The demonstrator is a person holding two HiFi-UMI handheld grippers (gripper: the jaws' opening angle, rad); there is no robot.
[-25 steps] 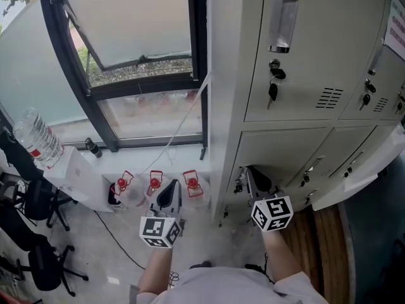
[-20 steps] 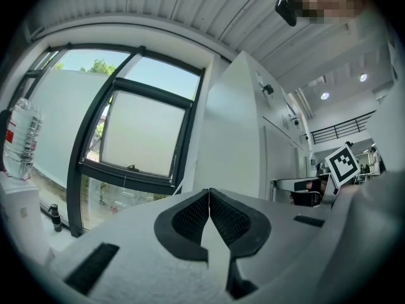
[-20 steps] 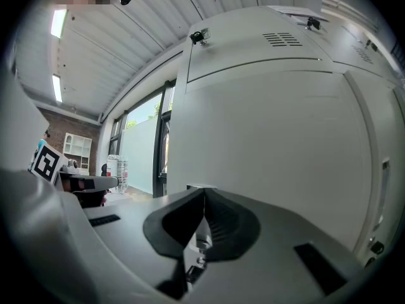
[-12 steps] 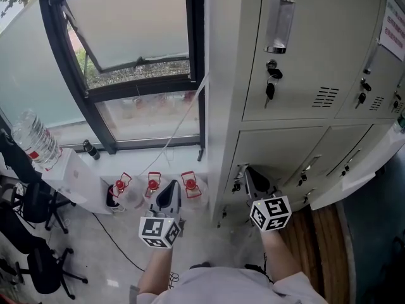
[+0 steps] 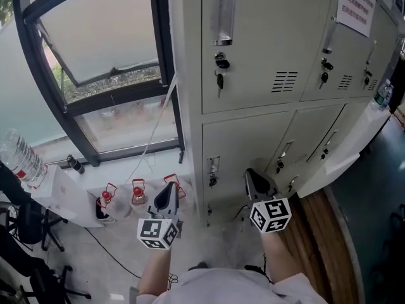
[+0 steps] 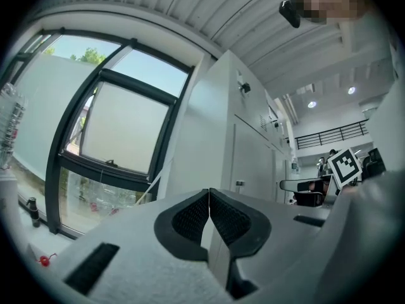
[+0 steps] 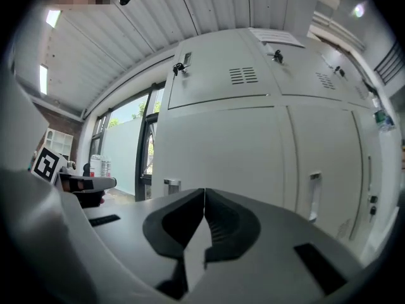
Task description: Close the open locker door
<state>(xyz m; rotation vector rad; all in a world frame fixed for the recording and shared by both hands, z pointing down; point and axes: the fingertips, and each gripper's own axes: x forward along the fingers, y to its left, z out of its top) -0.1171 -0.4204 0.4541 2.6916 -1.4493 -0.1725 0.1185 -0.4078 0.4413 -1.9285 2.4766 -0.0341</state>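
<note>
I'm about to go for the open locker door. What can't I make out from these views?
- Compartment behind the open locker door: head view, the swung-out door itself covers it.
- Notice on an upper locker: head view, print too small to read.
- Red-topped items on the floor by the window: head view, too small to identify.
- Door's far edge: head view, it runs close to the picture's right edge, so its end is unclear.
</note>
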